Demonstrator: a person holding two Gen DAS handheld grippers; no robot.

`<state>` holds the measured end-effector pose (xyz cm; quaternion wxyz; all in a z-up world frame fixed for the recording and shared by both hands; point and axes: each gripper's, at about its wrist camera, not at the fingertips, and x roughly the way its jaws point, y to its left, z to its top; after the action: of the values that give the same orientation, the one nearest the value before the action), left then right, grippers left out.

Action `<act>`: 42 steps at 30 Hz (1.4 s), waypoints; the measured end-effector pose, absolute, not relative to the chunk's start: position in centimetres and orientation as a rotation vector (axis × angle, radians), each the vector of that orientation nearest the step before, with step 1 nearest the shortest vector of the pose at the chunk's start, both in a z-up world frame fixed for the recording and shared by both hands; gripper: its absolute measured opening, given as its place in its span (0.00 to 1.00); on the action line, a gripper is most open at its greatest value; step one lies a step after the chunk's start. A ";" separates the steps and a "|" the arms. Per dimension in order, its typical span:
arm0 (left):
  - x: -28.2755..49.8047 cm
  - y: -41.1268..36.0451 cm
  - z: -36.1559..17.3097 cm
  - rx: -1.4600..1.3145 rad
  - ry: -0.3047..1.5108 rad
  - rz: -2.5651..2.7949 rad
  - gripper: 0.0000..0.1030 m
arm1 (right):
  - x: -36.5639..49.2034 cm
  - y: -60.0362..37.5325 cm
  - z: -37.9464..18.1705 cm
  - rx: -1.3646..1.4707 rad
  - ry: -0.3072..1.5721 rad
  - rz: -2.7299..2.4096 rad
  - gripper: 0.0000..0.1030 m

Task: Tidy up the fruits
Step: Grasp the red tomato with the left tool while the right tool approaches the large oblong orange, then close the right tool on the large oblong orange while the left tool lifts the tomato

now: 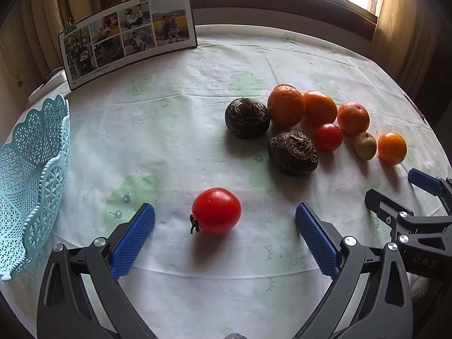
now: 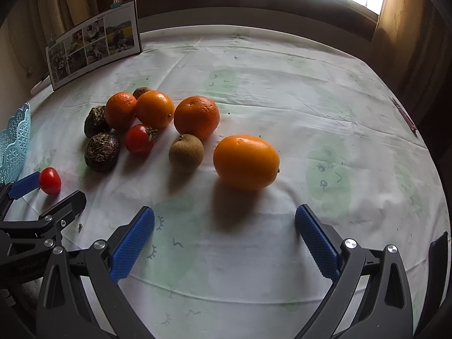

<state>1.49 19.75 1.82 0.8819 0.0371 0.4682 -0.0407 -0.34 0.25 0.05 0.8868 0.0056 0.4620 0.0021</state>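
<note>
Left tongs: my left gripper (image 1: pixel 225 223) is spread wide, blue pads apart, holding nothing.
Tomato: a red tomato (image 1: pixel 216 210) lies on the cloth between my left pads, touching neither, stem end toward the left pad.
Right tongs: my right gripper (image 2: pixel 225 223) is also spread wide and empty, low over the cloth.
Kumquat: an oval orange fruit (image 2: pixel 246 162) sits just ahead of my right pads, apart from both.
Brown fruit: a small round one (image 2: pixel 186 153) lies just left of the kumquat.
Oranges: three (image 2: pixel 196 117) (image 2: pixel 155 109) (image 2: pixel 121 110) in a loose row behind it; the two on the left touch.
Small tomato: a second red one (image 2: pixel 140 139) sits in front of the left two oranges.
Dark pair: two rough dark lumps (image 1: pixel 247 118) (image 1: pixel 292 152) at the near-left edge of the pile.
Basket: a pale blue lattice basket (image 1: pixel 31 175) stands at the far left of the table, well apart from the pile; I cannot see its inside.
Cloth: white with faint green prints (image 1: pixel 175 118).
Photo card: a clipped sheet of photos (image 1: pixel 128 35) stands at the back left.
</note>
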 end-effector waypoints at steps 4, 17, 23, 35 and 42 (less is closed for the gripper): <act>1.5 19.9 1.9 0.077 0.978 -0.109 0.97 | -0.4 0.2 0.0 0.011 0.960 0.005 0.95; 0.1 24.3 4.8 0.007 0.891 -0.108 0.95 | -0.7 -1.5 0.6 0.100 0.921 0.060 0.95; 0.9 24.0 3.9 -0.031 0.951 -0.156 0.75 | -0.8 -2.3 1.1 0.082 0.887 0.050 0.90; 0.9 23.1 4.2 -0.042 0.940 -0.206 0.29 | 0.1 -3.1 1.5 0.135 0.872 0.061 0.75; 0.7 23.2 4.4 -0.036 0.929 -0.194 0.29 | 0.8 -2.8 1.5 0.139 0.873 0.062 0.70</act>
<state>0.73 23.20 4.38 0.8893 -0.0171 0.4475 -0.0932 0.80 -2.79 1.47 0.9034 0.0671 0.4224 0.0300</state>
